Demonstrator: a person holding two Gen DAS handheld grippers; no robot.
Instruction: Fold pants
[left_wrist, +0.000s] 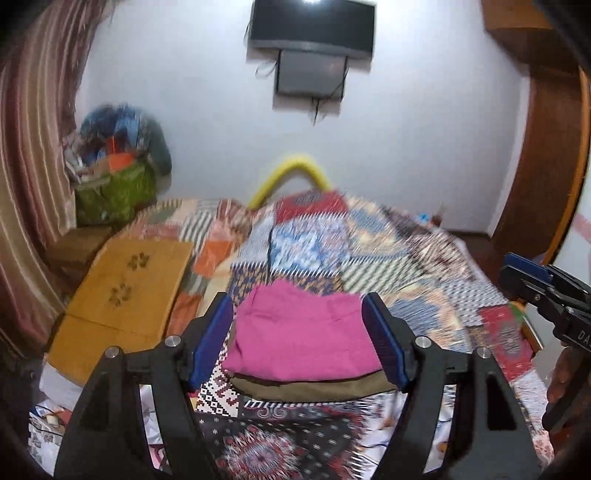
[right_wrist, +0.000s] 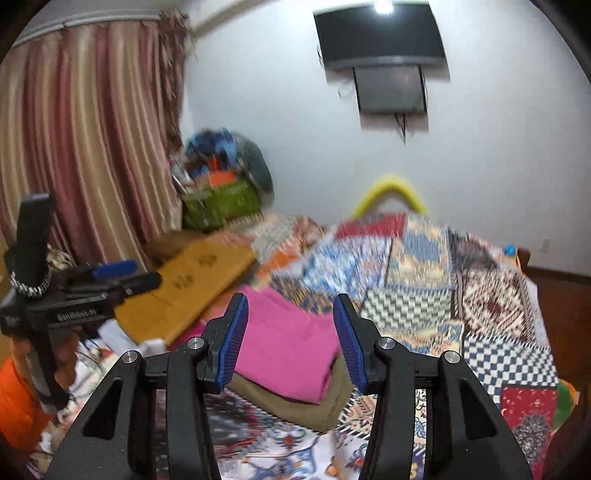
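Observation:
A folded pink pair of pants (left_wrist: 303, 332) (right_wrist: 288, 343) lies on top of a folded olive-brown garment (left_wrist: 314, 389) (right_wrist: 306, 406), both on a patchwork bed cover (left_wrist: 388, 258). My left gripper (left_wrist: 297, 299) hovers above and in front of the stack, open, its blue pads apart and holding nothing. My right gripper (right_wrist: 290, 299) is also open and empty, raised over the same stack. Each gripper shows in the other's view: the right gripper (left_wrist: 524, 273) at the right edge, the left gripper (right_wrist: 122, 273) at the left. Both pictures are blurred by motion.
A yellow-brown wooden board (left_wrist: 122, 295) lies left of the stack. A green bag (left_wrist: 114, 192) stuffed with clutter stands in the back left corner beside a striped curtain (right_wrist: 81, 147). A yellow hoop (left_wrist: 291, 170) rises behind the bed. A wooden wardrobe (left_wrist: 546, 147) stands right.

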